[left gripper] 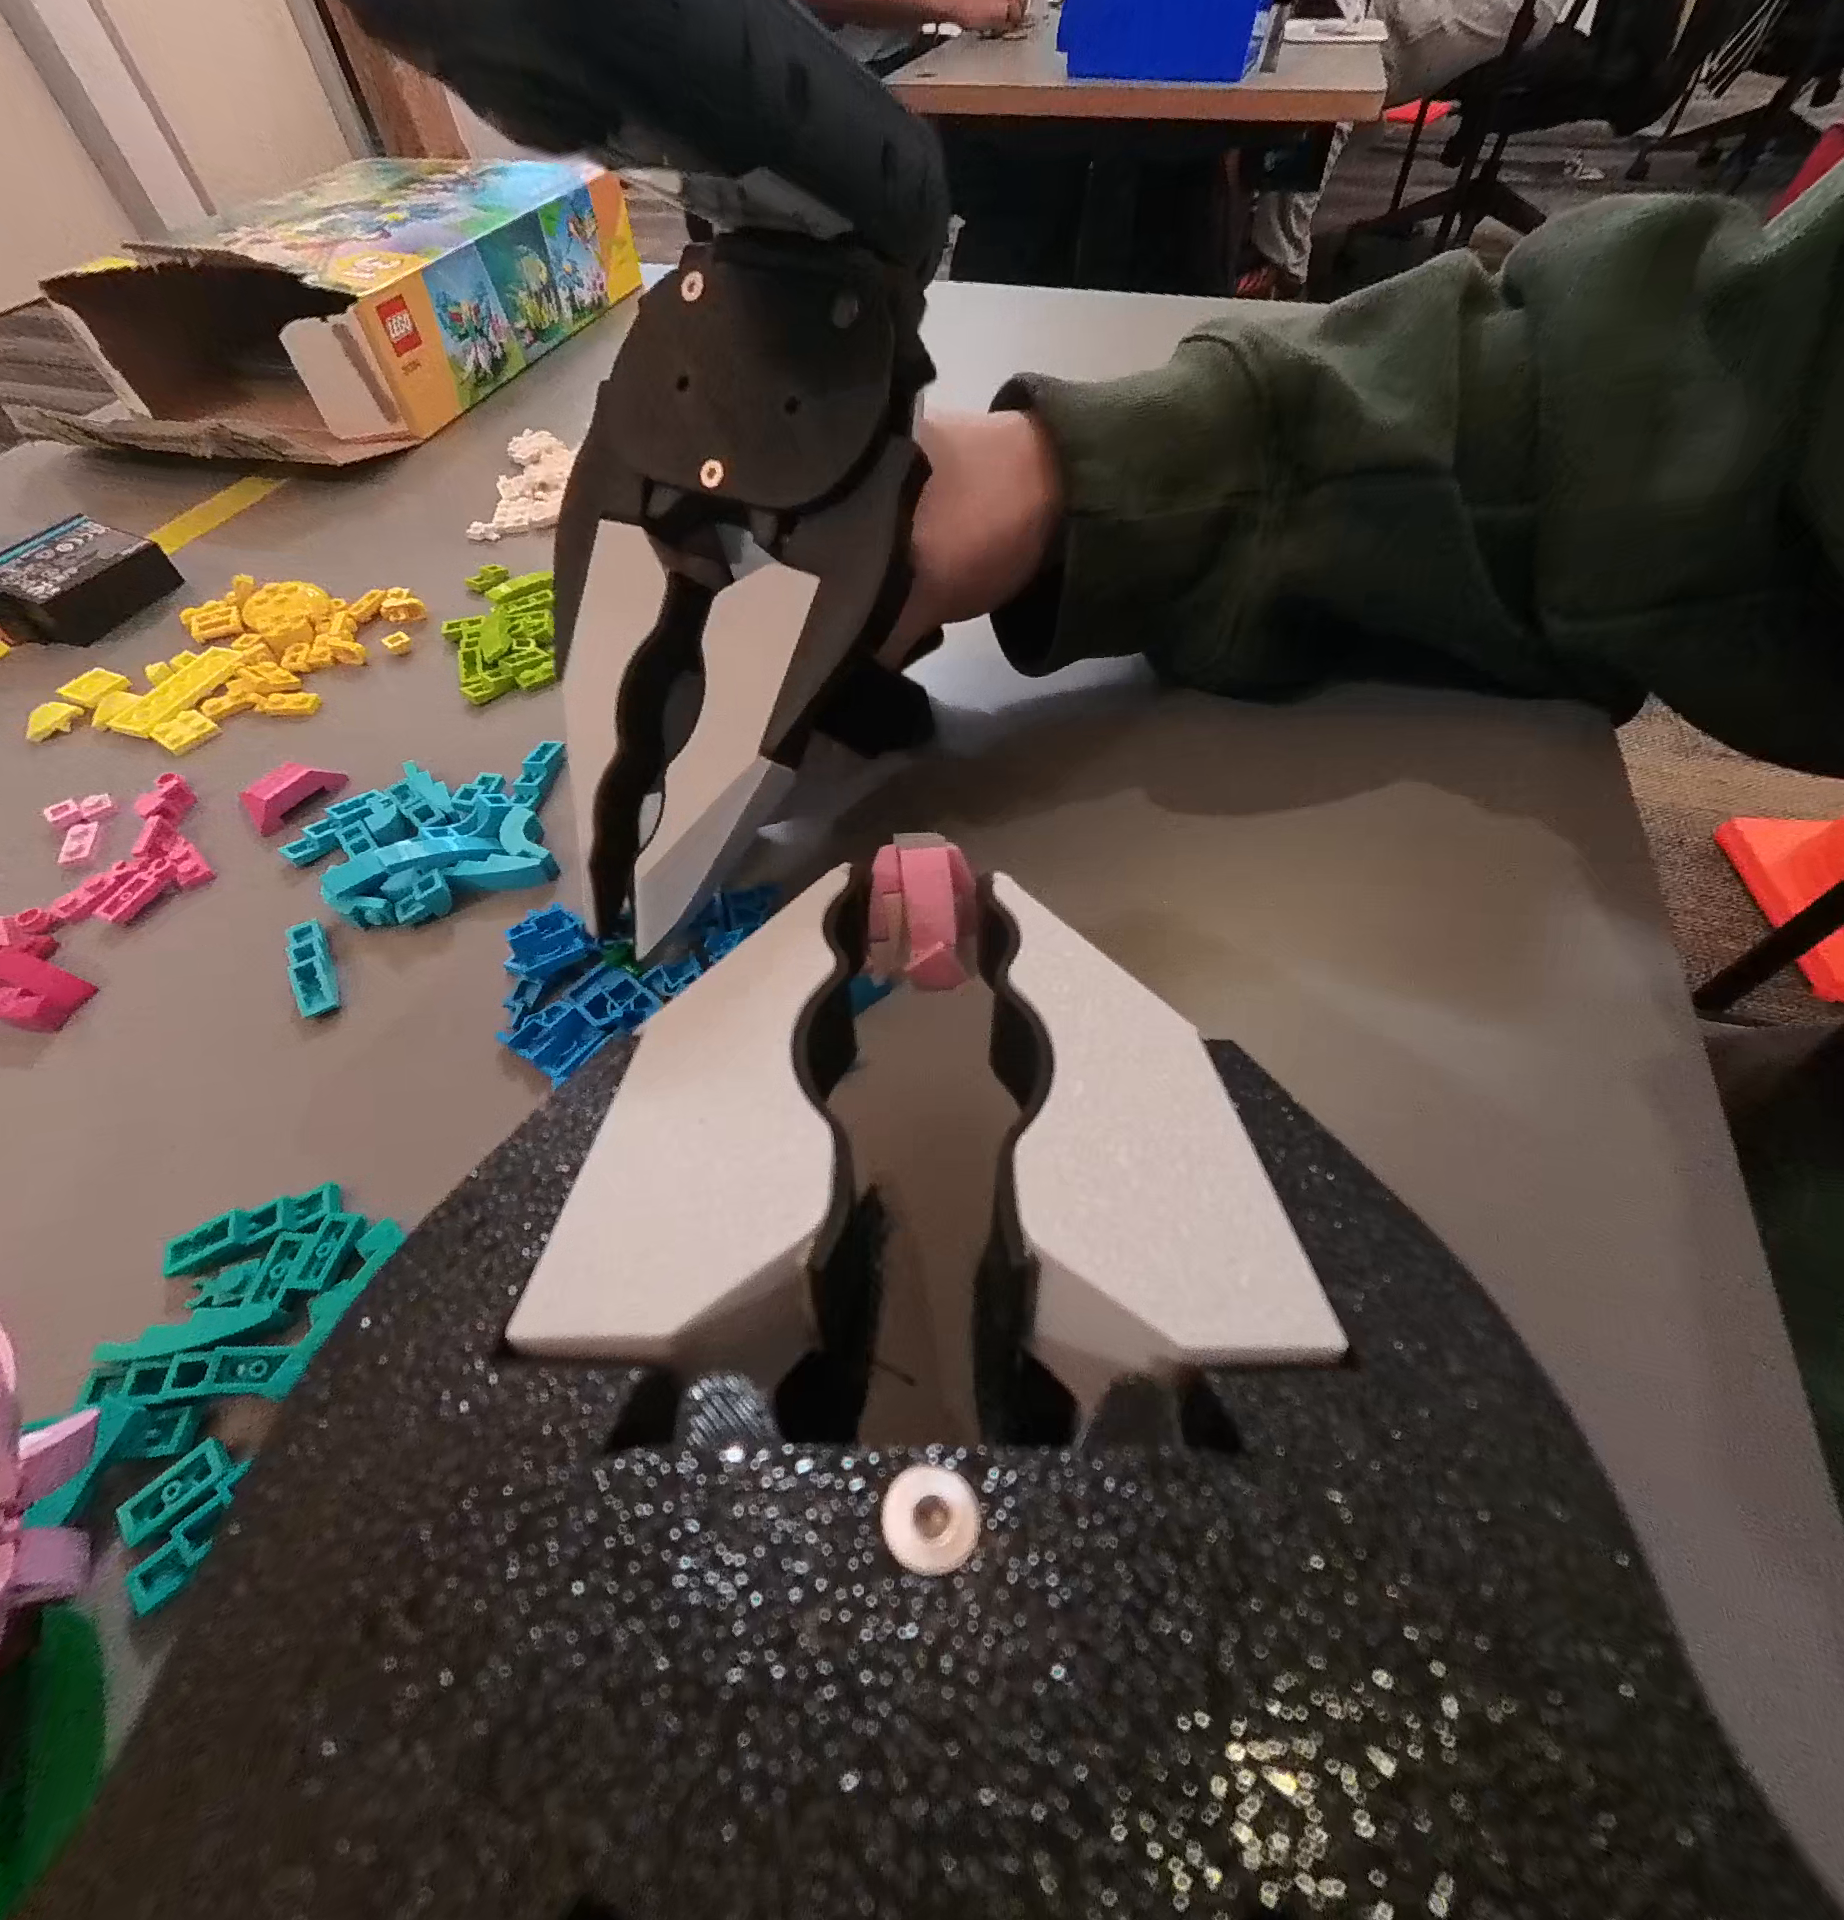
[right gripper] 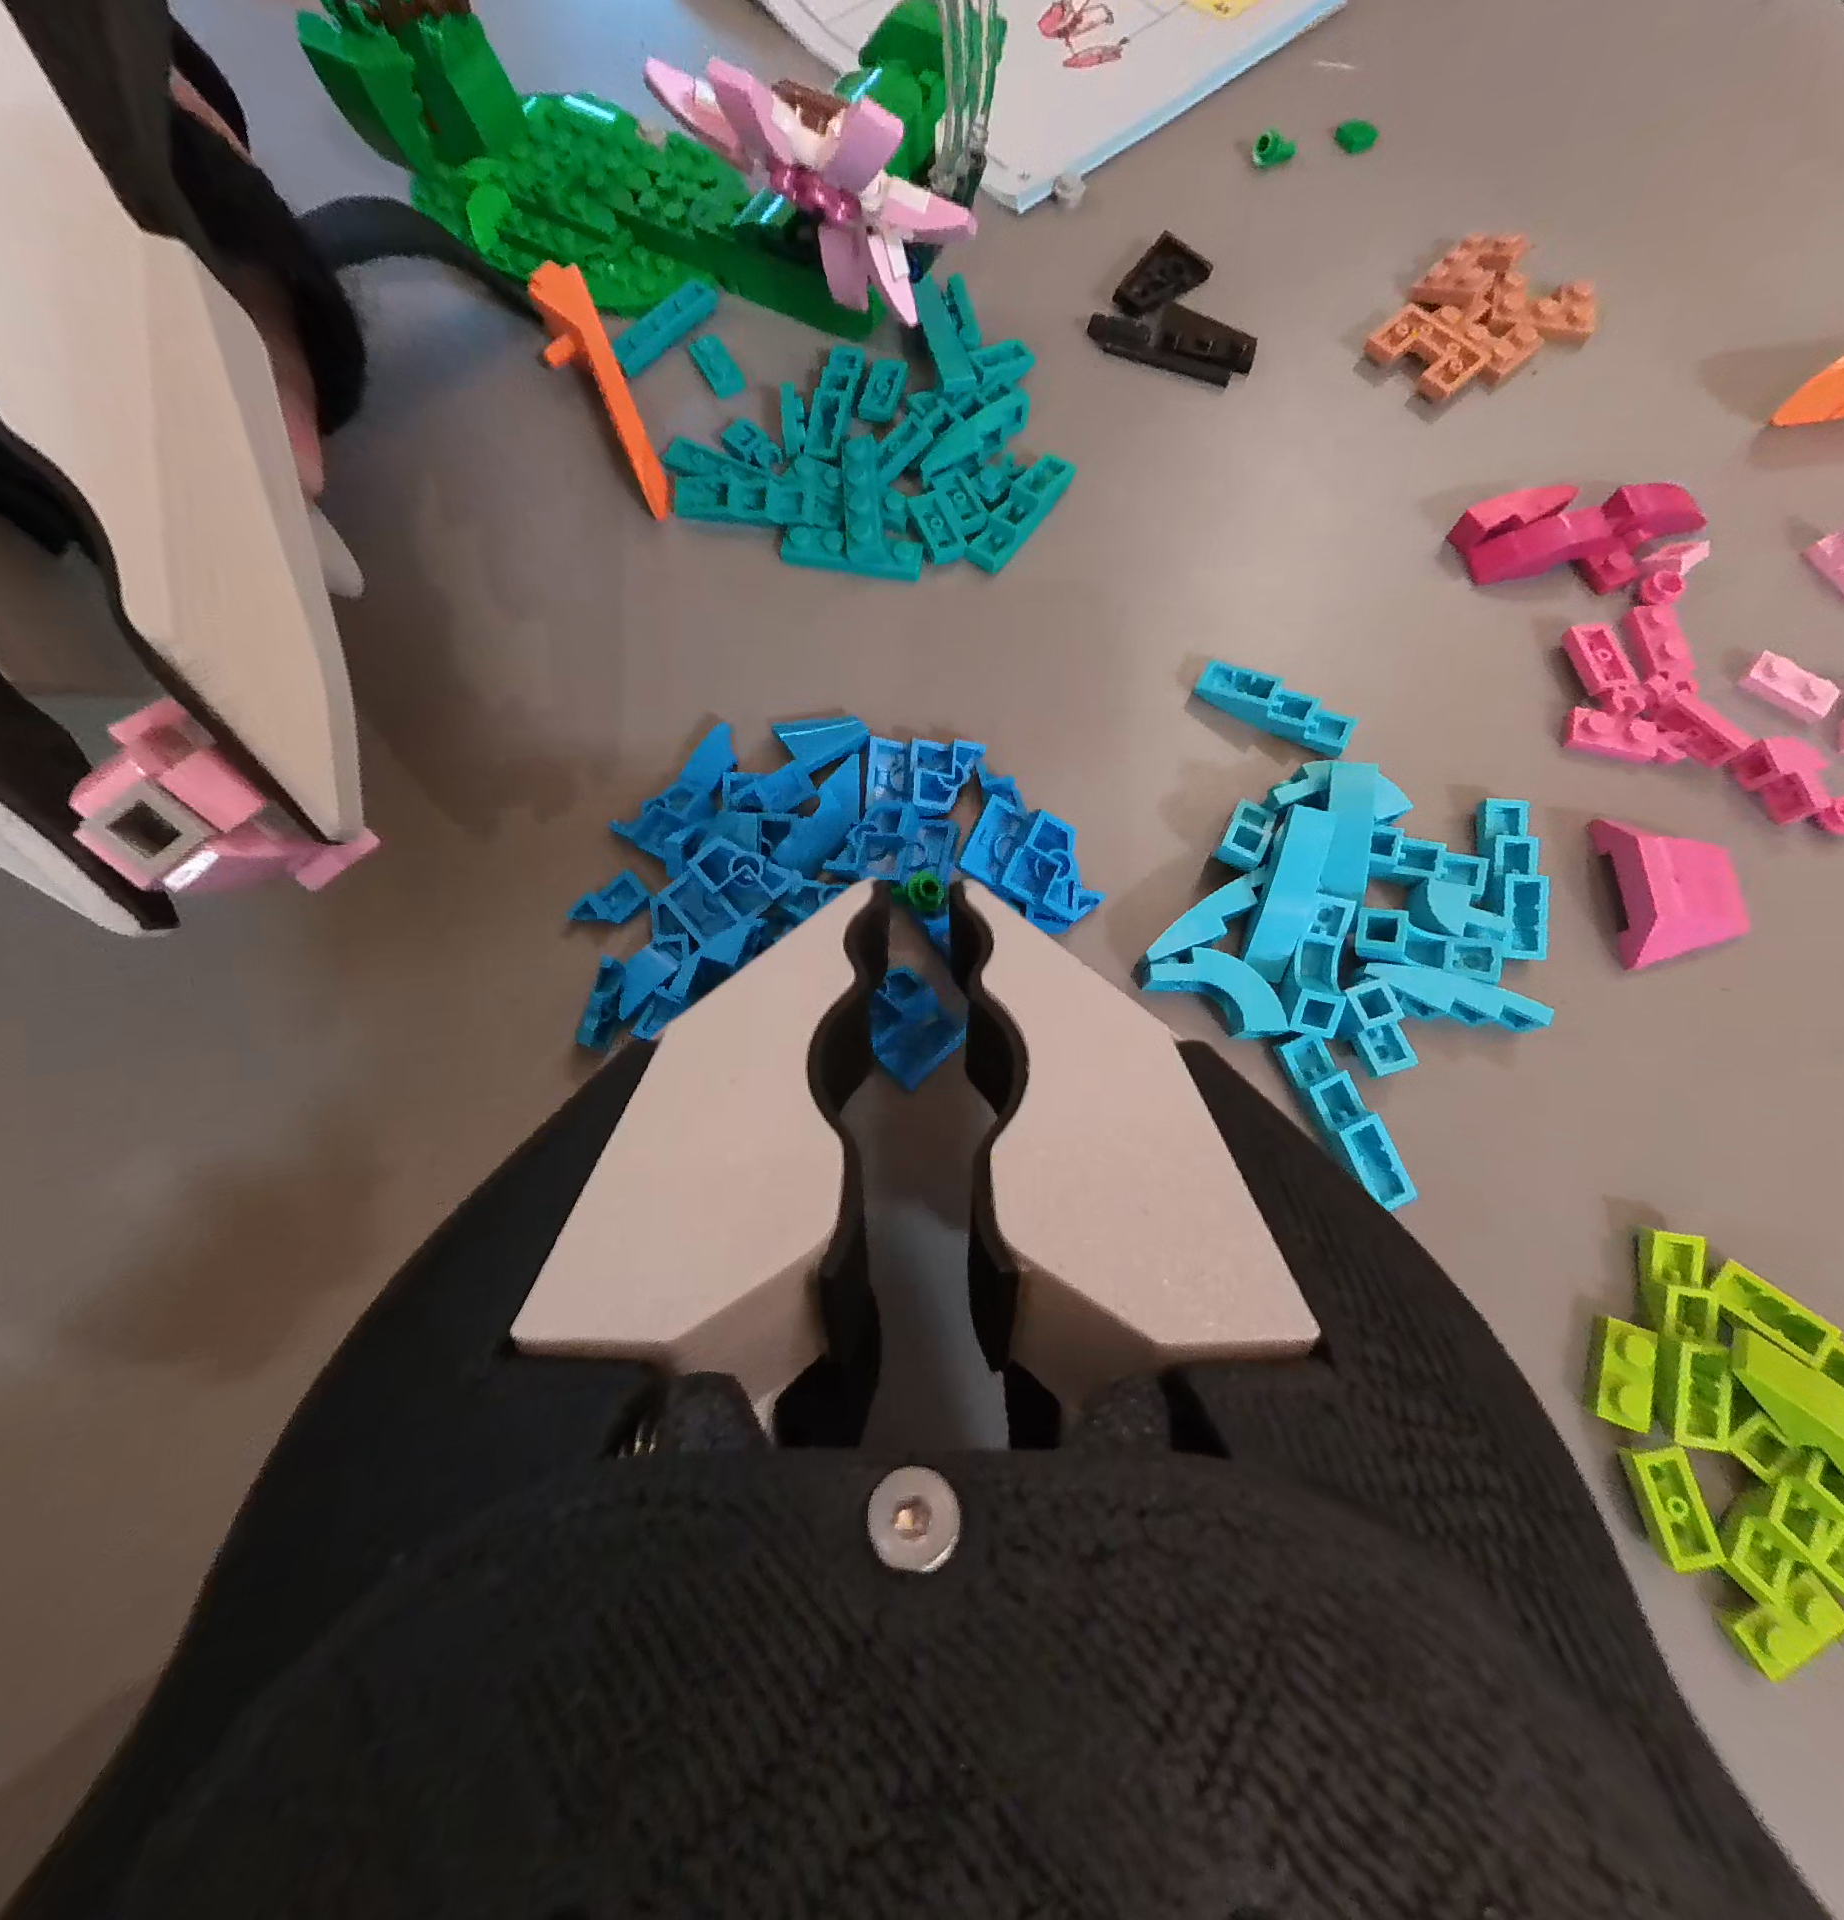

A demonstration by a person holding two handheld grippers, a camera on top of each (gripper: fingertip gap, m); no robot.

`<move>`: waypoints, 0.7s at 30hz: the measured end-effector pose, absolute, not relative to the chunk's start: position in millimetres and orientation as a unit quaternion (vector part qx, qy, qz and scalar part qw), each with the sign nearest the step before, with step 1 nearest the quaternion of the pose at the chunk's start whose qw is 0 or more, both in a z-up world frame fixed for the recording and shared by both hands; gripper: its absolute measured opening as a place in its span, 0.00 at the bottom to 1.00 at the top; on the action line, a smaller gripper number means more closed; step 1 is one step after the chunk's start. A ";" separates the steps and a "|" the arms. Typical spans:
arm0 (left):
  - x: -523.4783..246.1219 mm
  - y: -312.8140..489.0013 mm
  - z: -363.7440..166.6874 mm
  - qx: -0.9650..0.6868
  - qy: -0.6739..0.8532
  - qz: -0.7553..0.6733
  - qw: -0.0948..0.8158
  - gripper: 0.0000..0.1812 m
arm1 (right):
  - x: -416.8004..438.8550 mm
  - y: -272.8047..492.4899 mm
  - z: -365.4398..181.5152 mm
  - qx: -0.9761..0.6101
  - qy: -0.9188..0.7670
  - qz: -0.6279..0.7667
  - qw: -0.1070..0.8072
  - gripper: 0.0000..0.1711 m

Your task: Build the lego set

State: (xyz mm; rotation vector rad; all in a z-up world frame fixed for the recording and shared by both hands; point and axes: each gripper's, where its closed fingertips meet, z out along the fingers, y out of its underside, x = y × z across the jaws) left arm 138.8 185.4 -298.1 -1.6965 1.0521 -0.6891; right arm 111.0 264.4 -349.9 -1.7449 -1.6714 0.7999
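Now left gripper (left gripper: 918, 914) fingers clamp pink assembly (left gripper: 923, 920); right gripper (right gripper: 918, 894) fingers slightly apart around green stud (right gripper: 923, 890) w/ blue pile (right gripper: 783, 862) crowding.

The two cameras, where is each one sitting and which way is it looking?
Left wrist view: sits on the left tool, looking across the table; it holds a pink piece, and a green sleeve shows.
Right wrist view: sits on the right tool, looking down at the blue pile, tips around a small green piece.
Shared: each sees the other tool, the pink piece and the blue pile.
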 end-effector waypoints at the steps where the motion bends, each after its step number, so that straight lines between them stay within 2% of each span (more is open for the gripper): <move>1: 138.8 185.4 -298.0 -0.699 0.434 -0.284 0.492 0.10 | 110.5 264.7 -350.1 -0.656 -0.627 0.301 0.294 0.05; 8: 139.2 185.0 -298.2 -0.699 0.435 -0.284 0.491 0.10 | 109.7 265.1 -355.9 -0.647 -0.644 0.278 0.301 0.03; 13: 138.9 185.2 -297.8 -0.699 0.434 -0.284 0.492 0.10 | 127.2 265.4 -341.1 -0.643 -0.648 0.257 0.317 0.03; 21: 140.1 183.5 -296.5 -0.697 0.435 -0.290 0.491 0.10 | 202.6 234.4 -355.1 -0.685 -0.639 0.279 0.212 0.03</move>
